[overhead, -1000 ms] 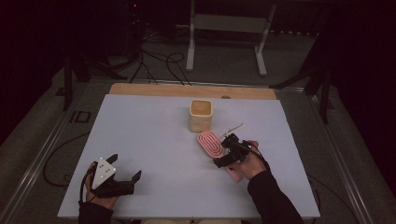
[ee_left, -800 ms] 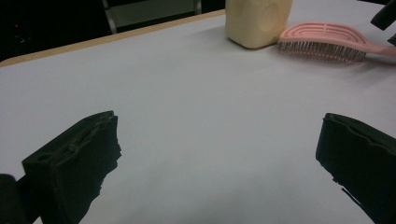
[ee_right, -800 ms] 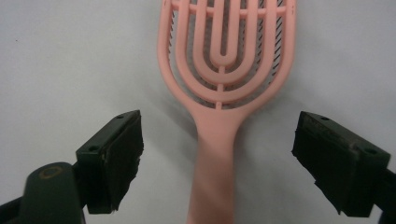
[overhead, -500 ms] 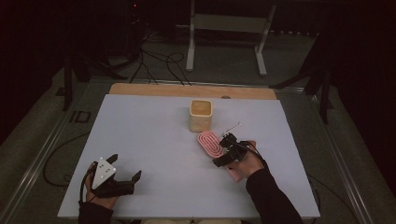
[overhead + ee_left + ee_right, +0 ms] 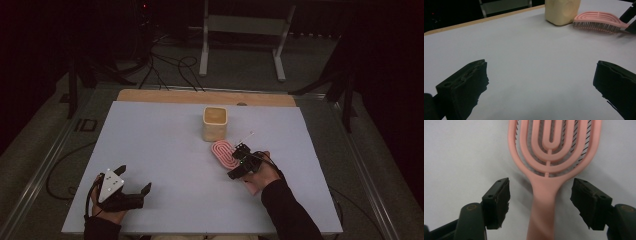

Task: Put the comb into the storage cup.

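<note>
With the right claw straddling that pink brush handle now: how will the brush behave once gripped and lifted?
The pink vented plastic hairbrush looks rigid and probably light, since its head is mostly open slots. The right claw is open around the narrow handle, away from the head, so the brush may droop head-down. The smooth handle may also slip or twist. It lies bristles-down on the white table, so rolling seems unlikely.

Both grippers, left gripper (image 5: 134, 182) and right gripper (image 5: 540, 197), hold fingers spread.

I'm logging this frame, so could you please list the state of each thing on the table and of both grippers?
Pink hairbrush: lying on the table, bristles down, handle between the right gripper's jaws, not gripped.
Beige container: upright, top open, just beyond the brush.
Right gripper: open, straddling the brush handle.
Left gripper: open, holding nothing, over bare table.
</note>
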Available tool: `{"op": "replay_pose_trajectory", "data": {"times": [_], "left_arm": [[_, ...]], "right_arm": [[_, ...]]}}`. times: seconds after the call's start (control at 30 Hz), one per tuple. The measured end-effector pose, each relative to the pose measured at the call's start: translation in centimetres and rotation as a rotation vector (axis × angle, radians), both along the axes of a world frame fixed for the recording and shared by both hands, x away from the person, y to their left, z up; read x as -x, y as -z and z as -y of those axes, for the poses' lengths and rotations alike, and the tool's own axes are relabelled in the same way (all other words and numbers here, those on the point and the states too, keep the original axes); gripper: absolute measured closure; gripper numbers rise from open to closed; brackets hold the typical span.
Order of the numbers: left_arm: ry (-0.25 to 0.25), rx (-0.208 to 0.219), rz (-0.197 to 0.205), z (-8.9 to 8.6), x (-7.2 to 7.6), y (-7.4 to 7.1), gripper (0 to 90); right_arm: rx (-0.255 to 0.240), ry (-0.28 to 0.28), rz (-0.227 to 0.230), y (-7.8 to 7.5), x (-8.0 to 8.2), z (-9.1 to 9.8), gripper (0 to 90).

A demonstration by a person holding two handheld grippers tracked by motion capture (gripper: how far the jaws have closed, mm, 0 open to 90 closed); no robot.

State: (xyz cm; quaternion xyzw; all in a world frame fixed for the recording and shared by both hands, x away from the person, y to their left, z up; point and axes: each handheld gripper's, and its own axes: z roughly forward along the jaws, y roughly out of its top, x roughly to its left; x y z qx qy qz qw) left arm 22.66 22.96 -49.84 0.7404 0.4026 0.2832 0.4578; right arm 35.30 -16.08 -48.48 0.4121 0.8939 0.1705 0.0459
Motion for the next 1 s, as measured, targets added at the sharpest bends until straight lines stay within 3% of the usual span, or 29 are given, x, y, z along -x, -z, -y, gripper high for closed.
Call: {"op": "replay_pose_trajectory", "data": {"times": [0.37,0.63,1.0], "left_arm": [[0.001,-0.012,0.002,0.10,0.01,0.02,0.0],[0.002,-0.010,0.001,0.12,0.00,0.03,0.0],[0.002,-0.012,0.002,0.09,0.00,0.02,0.0]], "right_arm": [[0.038,-0.004,-0.021,0.64,-0.25,-0.28,36.2],[0.035,-0.005,-0.045,0.77,-0.58,-0.21,45.8],[0.095,-0.037,-0.055,0.63,-0.96,-0.84,59.5]]}}
